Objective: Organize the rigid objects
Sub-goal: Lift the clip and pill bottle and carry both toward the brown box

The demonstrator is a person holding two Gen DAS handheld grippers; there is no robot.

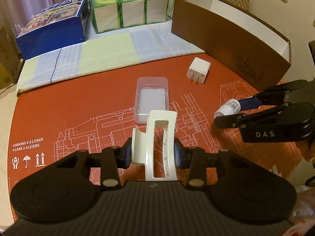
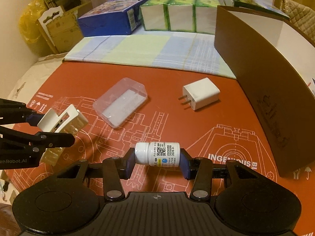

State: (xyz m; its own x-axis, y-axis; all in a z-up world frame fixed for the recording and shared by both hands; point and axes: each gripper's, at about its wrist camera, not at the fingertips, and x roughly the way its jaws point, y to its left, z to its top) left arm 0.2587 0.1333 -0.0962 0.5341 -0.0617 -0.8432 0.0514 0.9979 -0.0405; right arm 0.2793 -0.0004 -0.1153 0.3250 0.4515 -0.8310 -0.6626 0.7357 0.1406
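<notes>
Right now we have something in each hand. Our left gripper [image 1: 154, 154] has its jaws closed on a white hair clip [image 1: 157, 137], held clear of the red mat [image 1: 78, 98] near the mat's front edge. Our right gripper [image 2: 157, 160] has its jaws clamped end to end on a small white pill bottle [image 2: 157, 153], lying sideways between the pads, also above the mat. A clear plastic case [image 2: 121, 102] and a white charger plug [image 2: 200, 93] lie on the mat, apart from each other, towards its far edge. An open brown box [image 2: 265, 78] stands along the mat's right side. We judge this the carrying step: both picks look done. Next we probably need to take bottle and clip over the box's wall and release them inside, one hand at a time so the grippers don't collide.
</notes>
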